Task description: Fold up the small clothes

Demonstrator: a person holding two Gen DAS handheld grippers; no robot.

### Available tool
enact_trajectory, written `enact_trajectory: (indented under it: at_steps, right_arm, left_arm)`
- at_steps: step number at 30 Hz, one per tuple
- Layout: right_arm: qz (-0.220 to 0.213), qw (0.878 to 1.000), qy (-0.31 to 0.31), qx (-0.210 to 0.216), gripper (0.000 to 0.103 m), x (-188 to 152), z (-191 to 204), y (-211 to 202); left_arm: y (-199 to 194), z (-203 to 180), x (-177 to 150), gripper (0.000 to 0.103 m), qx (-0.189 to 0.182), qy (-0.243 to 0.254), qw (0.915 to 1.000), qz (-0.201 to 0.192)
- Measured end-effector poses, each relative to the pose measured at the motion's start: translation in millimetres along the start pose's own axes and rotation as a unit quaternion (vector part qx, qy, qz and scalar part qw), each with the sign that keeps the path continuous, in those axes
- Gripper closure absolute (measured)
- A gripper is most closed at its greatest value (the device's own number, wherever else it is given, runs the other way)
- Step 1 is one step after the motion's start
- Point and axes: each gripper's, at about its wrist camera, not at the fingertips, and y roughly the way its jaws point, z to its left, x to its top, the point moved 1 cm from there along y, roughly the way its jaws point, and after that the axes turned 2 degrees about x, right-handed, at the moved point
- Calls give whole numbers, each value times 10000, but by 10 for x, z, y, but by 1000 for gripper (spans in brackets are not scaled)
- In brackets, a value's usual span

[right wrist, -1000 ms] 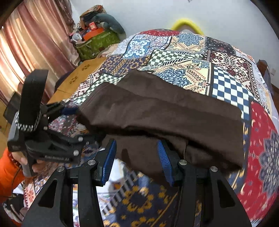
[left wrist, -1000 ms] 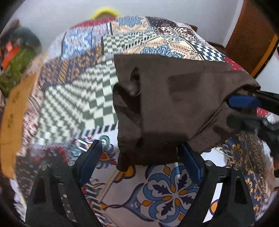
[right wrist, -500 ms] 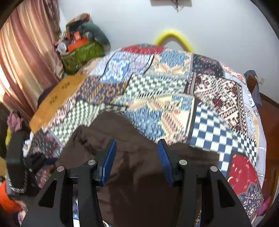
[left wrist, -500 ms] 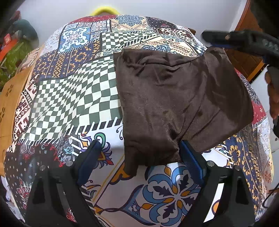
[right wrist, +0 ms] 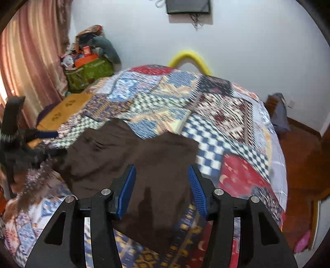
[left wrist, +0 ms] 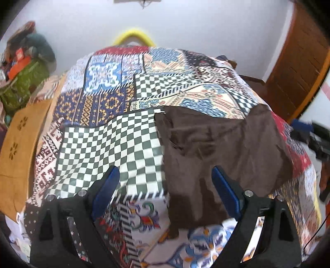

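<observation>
Left gripper (left wrist: 165, 185), black frame with blue pads (left wrist: 225, 190), spread wide and gripping nothing, poised above the near left edge of the brown garment (left wrist: 222, 152); right-hand pad over the cloth, left-hand pad over the green-and-white checked patch (left wrist: 111, 148) just beside the garment; contact with the fabric not determinable. Right gripper (right wrist: 162, 185), same build, blue ribbed fingers (right wrist: 126, 188) likewise parted and empty, centred over the near part of the brown garment (right wrist: 132, 160); shadows of both fingers cast on the cloth below. Brown garment spread on the patchwork bedspread (right wrist: 226, 115), lying mostly flat with a few creases toward its left side; far edge uneven, with two raised corners and a dip between them in the right wrist view. In the left wrist view, right gripper (left wrist: 309, 136) visible beyond the garment's right edge, blurred; in the right wrist view, left gripper (right wrist: 31, 144) beyond the garment's left edge, also blurred. Beyond the garment, at the far end of the bedspread, a yellow arched tube (right wrist: 190, 58) against the white wall (right wrist: 247, 41); to the left of the garment, an orange-brown cushion (left wrist: 18, 148), then a green bag (right wrist: 88, 72) heaped with items, and pink curtains (right wrist: 31, 57); to the right, a wooden door (left wrist: 299, 68) and reddish floor (right wrist: 301, 156); high on the wall, a dark mounted screen (right wrist: 188, 6).
</observation>
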Motion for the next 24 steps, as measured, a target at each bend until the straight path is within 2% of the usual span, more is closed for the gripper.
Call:
enact_trajectory:
  at_steps: [1, 3, 4, 5, 8, 9, 12, 13, 19, 22, 24]
  right_arm:
    - [18, 10000, 85, 2, 54, -8, -47, 15]
    - [-27, 9996, 267, 52, 54, -17, -132, 71]
    - [-49, 9994, 332, 82, 54, -7, -158, 106]
    - [-65, 9992, 371, 109, 54, -21, -170, 127]
    - [-68, 9990, 430, 33, 54, -13, -178, 258]
    - [-93, 9989, 454, -57, 57, -14, -189, 300]
    - [104, 9985, 533, -51, 86, -54, -247, 448]
    - [163, 9984, 536, -54, 90, -75, -266, 483]
    - [192, 9980, 602, 17, 91, -200, -344, 502]
    - [246, 9979, 593, -20, 91, -170, -339, 430]
    - [117, 9980, 624, -36, 91, -155, -323, 302]
  left_arm:
    - [80, 25, 34, 21, -36, -40, 10000, 82]
    - [247, 24, 90, 42, -136, -109, 9994, 315]
    - [324, 17, 105, 47, -206, -159, 9989, 399]
    - [392, 6, 126, 56, -297, -213, 9983, 458]
    - [528, -18, 167, 79, -376, -280, 9980, 432]
    - [534, -28, 175, 81, -381, -310, 9981, 379]
    - [571, 8, 202, 85, -402, -433, 9979, 249]
    - [600, 22, 200, 85, -380, -466, 9978, 269]
    - [638, 30, 196, 84, -311, -397, 9983, 279]
    - [566, -4, 216, 84, -195, -309, 9989, 279]
    - [445, -24, 221, 81, -187, -285, 9992, 203]
